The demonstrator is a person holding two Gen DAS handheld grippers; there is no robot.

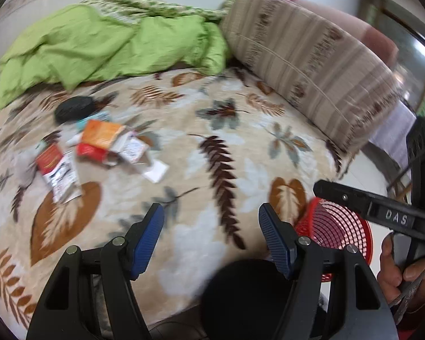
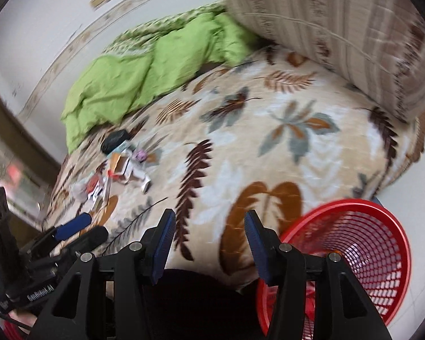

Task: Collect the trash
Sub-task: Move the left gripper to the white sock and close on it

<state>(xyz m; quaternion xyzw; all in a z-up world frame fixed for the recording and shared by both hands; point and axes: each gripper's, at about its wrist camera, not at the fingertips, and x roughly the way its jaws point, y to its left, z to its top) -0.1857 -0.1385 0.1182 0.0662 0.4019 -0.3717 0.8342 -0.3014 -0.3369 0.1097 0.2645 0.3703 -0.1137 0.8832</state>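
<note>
Trash: a wrapper pile (image 1: pixel 99 153) lies on the leafy blanket (image 1: pixel 212 147), far off to the left.
Left gripper (image 1: pixel 211 238): wide apart, holding nothing, nearer the pile.
Right gripper (image 2: pixel 209 243): apart, holding nothing.
Red basket (image 2: pixel 382 226): beside the bed; something red inside.

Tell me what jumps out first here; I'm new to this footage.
A crumpled lime-green quilt lies heaped at the far side of the leaf-patterned beige blanket. A scatter of torn orange, red and white wrappers sits on the blanket beside it. A red plastic mesh basket stands by the bed's near edge.
</note>
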